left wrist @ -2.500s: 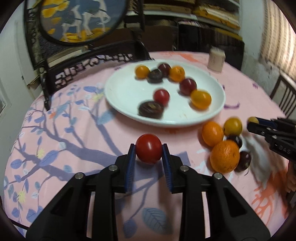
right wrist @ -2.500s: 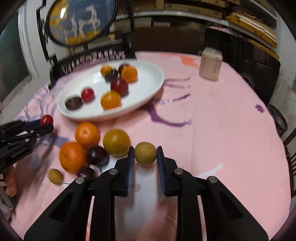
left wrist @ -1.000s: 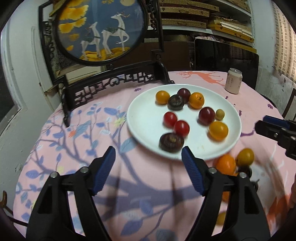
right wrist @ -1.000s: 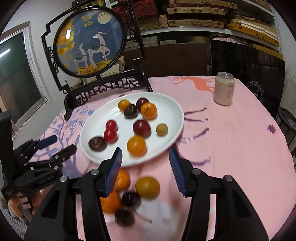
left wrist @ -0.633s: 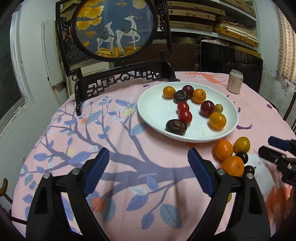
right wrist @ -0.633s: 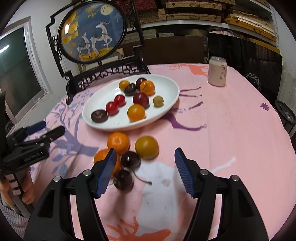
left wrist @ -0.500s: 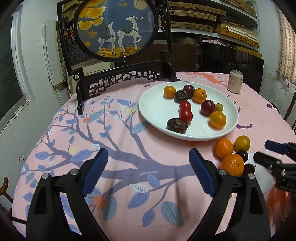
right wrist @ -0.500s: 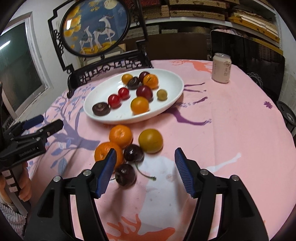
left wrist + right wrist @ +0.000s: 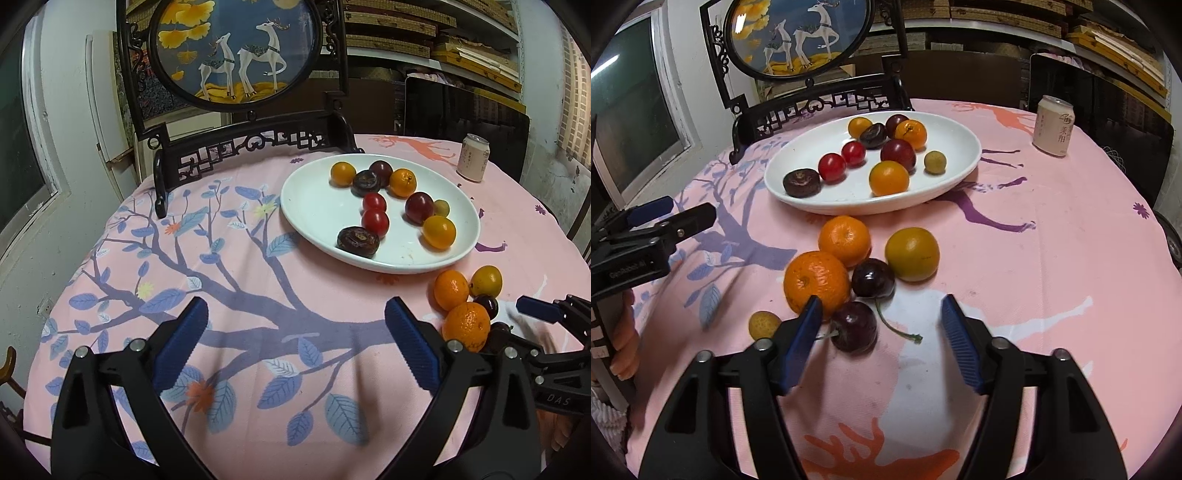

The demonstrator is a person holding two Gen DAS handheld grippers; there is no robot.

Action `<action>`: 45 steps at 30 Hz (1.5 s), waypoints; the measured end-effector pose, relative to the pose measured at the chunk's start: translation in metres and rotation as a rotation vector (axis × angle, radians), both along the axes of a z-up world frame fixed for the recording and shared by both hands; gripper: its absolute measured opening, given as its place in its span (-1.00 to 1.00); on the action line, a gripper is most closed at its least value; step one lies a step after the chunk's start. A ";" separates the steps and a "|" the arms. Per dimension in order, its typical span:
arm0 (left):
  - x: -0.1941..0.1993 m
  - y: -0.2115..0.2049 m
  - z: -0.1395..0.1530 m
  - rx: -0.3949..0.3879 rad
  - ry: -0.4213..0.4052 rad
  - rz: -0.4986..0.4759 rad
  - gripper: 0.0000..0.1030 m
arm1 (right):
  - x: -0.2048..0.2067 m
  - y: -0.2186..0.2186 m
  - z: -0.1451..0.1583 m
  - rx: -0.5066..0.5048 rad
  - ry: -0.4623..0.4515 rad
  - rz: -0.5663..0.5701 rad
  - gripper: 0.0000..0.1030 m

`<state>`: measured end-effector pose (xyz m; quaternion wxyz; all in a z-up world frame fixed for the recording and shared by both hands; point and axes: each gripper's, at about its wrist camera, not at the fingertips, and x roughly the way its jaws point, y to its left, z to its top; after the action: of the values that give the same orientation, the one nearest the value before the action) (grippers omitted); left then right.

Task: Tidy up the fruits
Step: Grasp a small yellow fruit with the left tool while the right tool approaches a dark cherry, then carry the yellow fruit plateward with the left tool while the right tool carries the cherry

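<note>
Only right wrist shows longan [image 9: 764,324].

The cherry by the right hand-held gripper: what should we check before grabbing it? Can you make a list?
1. Right hand-held gripper open and empty: ok.
2. Near cherry between its fingers: not ok; it sits close to the left finger, off centre.
3. Room around the cherry: not ok; the big orange and the second cherry are right beside it.
4. Stem out of the way: cannot tell; it curls into the gap.
5. Space on the white plate: ok; bare patches show.
6. Left hand-held gripper clear of the pile: ok; it is open over the tablecloth.
</note>
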<state>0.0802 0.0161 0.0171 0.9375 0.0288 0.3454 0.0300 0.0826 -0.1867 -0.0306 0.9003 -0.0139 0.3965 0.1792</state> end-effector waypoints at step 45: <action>-0.009 -0.041 -0.028 -0.050 0.138 -0.280 -0.50 | -0.016 -0.018 0.005 0.058 0.026 0.010 0.41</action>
<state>0.0717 -0.0251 -0.0106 0.9071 0.0551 0.4021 -0.1118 0.0671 -0.2047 -0.0259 0.8942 0.0126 0.4027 0.1951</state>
